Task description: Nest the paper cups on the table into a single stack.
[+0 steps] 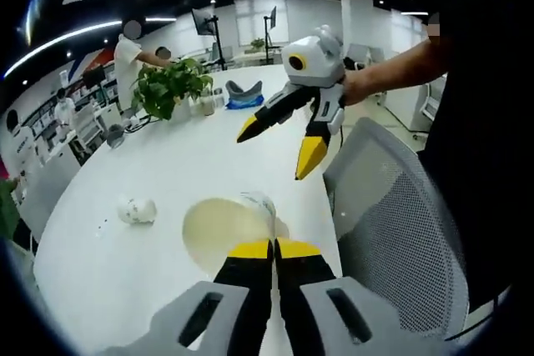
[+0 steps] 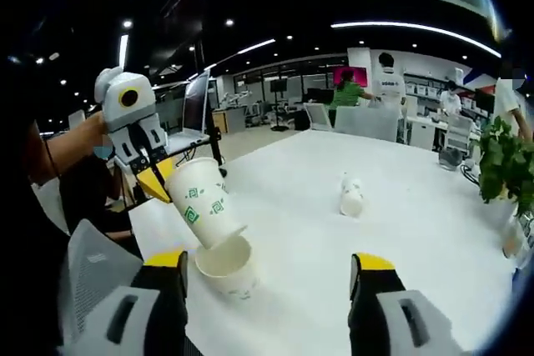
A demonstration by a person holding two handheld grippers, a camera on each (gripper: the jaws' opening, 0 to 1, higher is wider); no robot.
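My left gripper (image 1: 274, 248) is shut on the rim of a white paper cup with green print (image 1: 224, 227), and I look into its cream inside. In the right gripper view this held cup (image 2: 200, 202) tilts with its base dipping into the mouth of an upright cup (image 2: 227, 271) on the white table (image 2: 400, 231); the left gripper (image 2: 158, 183) pinches it at the upper left. A third cup (image 1: 136, 210) (image 2: 352, 196) lies on its side farther out. My right gripper (image 2: 269, 263) (image 1: 275, 152) is wide open and holds nothing, near the upright cup.
A grey mesh chair (image 1: 400, 223) (image 2: 92, 277) stands at the table's near edge. A potted plant (image 1: 171, 85) (image 2: 509, 164) and small bottles stand at the far end, beside a blue-grey object (image 1: 244, 93). People stand in the background.
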